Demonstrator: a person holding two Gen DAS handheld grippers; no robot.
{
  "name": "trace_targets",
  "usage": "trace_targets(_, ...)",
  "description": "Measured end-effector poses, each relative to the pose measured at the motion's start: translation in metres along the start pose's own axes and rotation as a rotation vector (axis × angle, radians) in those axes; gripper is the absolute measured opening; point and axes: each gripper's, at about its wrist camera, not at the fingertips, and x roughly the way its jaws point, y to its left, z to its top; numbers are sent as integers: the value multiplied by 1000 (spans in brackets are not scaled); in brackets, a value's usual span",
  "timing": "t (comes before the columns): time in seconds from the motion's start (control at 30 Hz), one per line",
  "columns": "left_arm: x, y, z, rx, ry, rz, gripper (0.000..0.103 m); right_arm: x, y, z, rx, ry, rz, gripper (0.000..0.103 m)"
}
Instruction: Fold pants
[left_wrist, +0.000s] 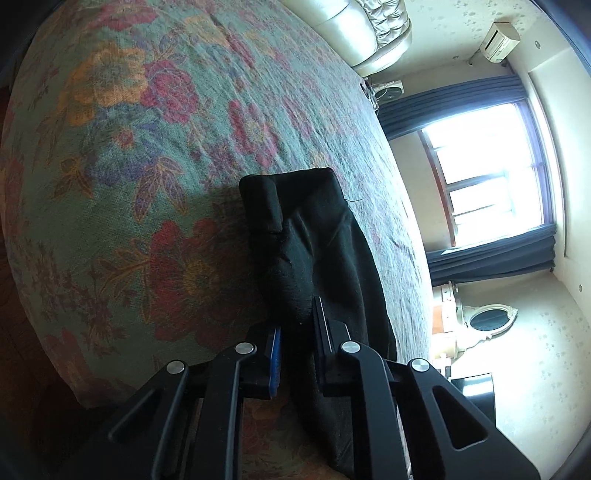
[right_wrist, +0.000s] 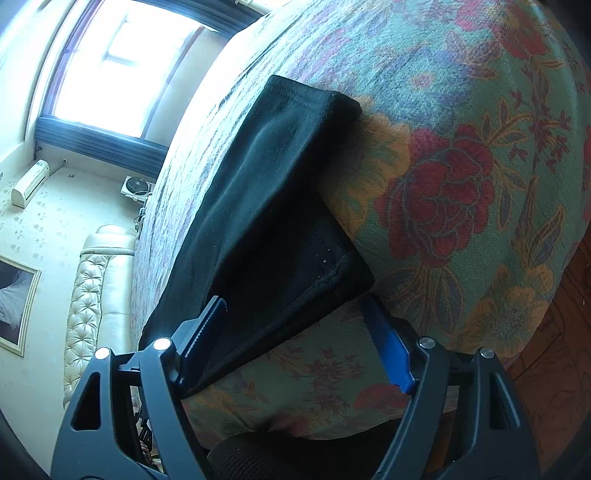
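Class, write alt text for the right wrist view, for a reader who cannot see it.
Black pants lie folded on a flowered bedspread, with the right gripper open around their near edge. A bright window and a cream headboard show at left.

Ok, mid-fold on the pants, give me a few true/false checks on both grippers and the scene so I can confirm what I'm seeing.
1. The left gripper is shut on the black pants. True.
2. The right gripper is clamped shut on the pants. False: its jaws stand wide apart, with the fabric edge lying between them.
3. The pants lie on a floral bedspread. True.
4. The pants are light blue denim. False: they are black.
5. A bright window with dark curtains is in view. True.
6. The pants lie spread out in a single flat layer. False: one layer lies folded over another in the right wrist view.
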Motion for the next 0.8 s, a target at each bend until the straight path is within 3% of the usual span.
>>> trace_targets(0.27, 13, -25, 23, -11, 19, -16, 14, -3, -21, 5, 95, 15, 85, 81)
trace_targets(0.53, 8, -23, 40, -53, -27, -15, 12, -8, -25, 7, 98, -6, 81, 80)
trace_targets(0.57, 6, -24, 42, -33, -43, -8, 12, -9, -26, 7, 88, -20, 66, 65)
trace_targets(0.6, 5, -26, 44, -5, -56, 5, 12, -10, -27, 8, 69, -26, 38, 44)
trace_targets(0.67, 5, -28, 45, 13, -57, -2, 12, -12, -26, 8, 36, -29, -26, 30)
trace_targets(0.8, 6, -32, 30, 54, 1, -35, 12, -19, -34, 6, 61, -43, 14, 29)
